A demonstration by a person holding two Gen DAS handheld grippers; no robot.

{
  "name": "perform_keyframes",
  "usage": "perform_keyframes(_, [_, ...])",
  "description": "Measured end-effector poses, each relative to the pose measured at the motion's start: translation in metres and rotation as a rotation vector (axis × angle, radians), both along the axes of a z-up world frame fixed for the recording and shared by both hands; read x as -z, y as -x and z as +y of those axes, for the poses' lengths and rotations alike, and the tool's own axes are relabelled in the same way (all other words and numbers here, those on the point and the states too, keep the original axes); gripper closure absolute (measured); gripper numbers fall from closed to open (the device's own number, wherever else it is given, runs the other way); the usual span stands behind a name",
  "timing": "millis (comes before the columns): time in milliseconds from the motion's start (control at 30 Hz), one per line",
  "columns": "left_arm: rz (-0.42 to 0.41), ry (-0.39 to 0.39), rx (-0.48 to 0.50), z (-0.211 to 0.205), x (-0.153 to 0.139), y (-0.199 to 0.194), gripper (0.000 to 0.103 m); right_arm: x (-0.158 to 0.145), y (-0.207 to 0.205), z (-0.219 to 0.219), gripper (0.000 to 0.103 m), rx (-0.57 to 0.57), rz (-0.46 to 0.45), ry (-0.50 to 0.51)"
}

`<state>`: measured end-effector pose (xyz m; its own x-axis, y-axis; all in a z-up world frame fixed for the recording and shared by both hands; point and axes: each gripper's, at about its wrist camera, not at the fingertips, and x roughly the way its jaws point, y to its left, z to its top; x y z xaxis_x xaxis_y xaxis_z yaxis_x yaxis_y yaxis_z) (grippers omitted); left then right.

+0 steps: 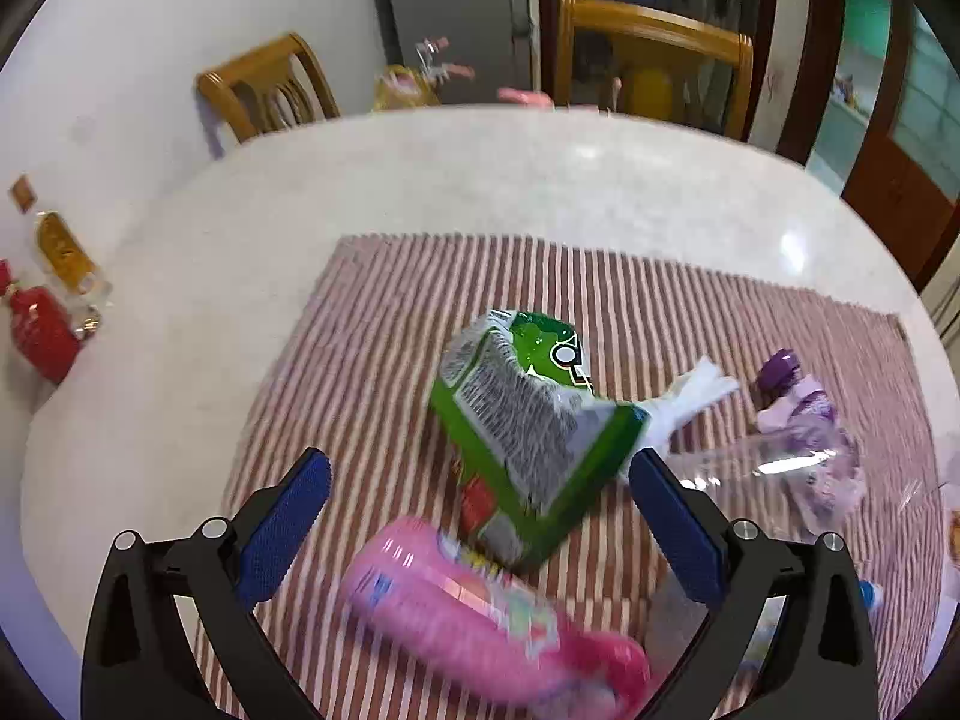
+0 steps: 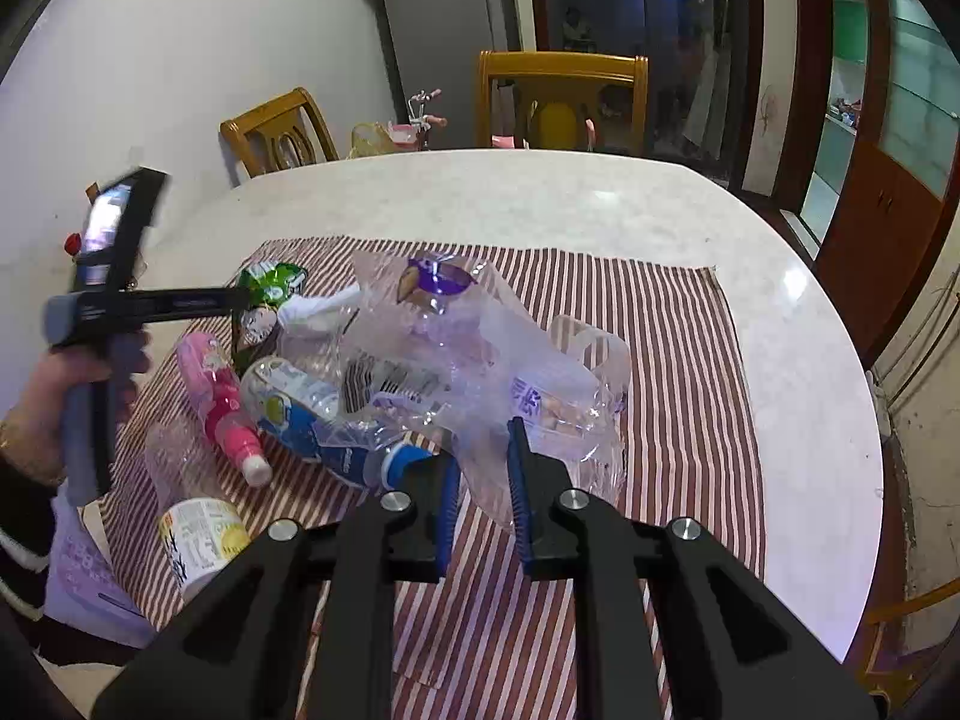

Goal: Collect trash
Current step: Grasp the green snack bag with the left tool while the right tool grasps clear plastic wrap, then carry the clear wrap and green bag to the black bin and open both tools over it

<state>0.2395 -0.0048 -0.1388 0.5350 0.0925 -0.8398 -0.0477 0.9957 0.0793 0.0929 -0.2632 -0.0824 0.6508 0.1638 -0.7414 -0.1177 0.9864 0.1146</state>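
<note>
My left gripper hangs open and wide over a striped cloth, just above a crumpled green snack packet and a pink bottle. Nothing is held between its blue pads. A white tissue and a crushed clear bottle with a purple cap lie to the right. My right gripper is shut on the edge of a clear plastic bag, lifted slightly over the pile. The pink bottle, a blue-labelled bottle and a yellow-labelled cup lie left of it.
The cloth lies on a round white marble table. Two wooden chairs stand at the far side. A hand holds the left gripper's handle at the left. Red and gold packets sit beyond the table's left edge.
</note>
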Motion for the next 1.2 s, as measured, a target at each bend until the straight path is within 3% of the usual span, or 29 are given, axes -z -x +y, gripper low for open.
perform_keyframes(100, [0.041, -0.022, 0.038, -0.004, 0.016, -0.017, 0.010, -0.003, -0.004, -0.001, 0.086, 0.005, -0.006, -0.001])
perform_keyframes(133, [0.042, -0.017, 0.054, -0.005, 0.020, -0.020, 0.021, -0.004, -0.006, -0.001, 0.086, 0.006, -0.006, 0.000])
perform_keyframes(167, [0.043, -0.014, 0.062, -0.005, 0.022, -0.021, 0.043, -0.004, -0.006, 0.000, 0.085, 0.007, -0.009, 0.000])
perform_keyframes(233, [0.038, -0.013, 0.070, -0.004, 0.024, -0.019, 0.062, -0.005, -0.006, 0.001, 0.085, 0.006, -0.013, 0.000])
perform_keyframes(267, [0.034, -0.006, 0.077, -0.002, 0.023, -0.016, 0.065, -0.005, -0.007, 0.001, 0.085, 0.006, -0.014, -0.001])
perform_keyframes(367, [-0.016, 0.023, 0.074, 0.003, 0.013, -0.009, 0.086, -0.004, -0.007, 0.002, 0.085, 0.007, -0.012, -0.001])
perform_keyframes(767, [-0.198, 0.097, 0.115, 0.005, -0.052, 0.050, 0.087, -0.010, 0.007, 0.011, 0.085, -0.001, -0.035, -0.002])
perform_keyframes(1033, [-0.225, 0.169, 0.298, -0.056, -0.082, 0.098, 0.087, -0.003, 0.026, -0.005, 0.085, 0.077, -0.029, -0.027])
perform_keyframes(1200, [-0.264, 0.202, 0.421, -0.108, -0.093, 0.120, 0.087, -0.010, 0.061, -0.053, 0.085, 0.234, -0.058, -0.049])
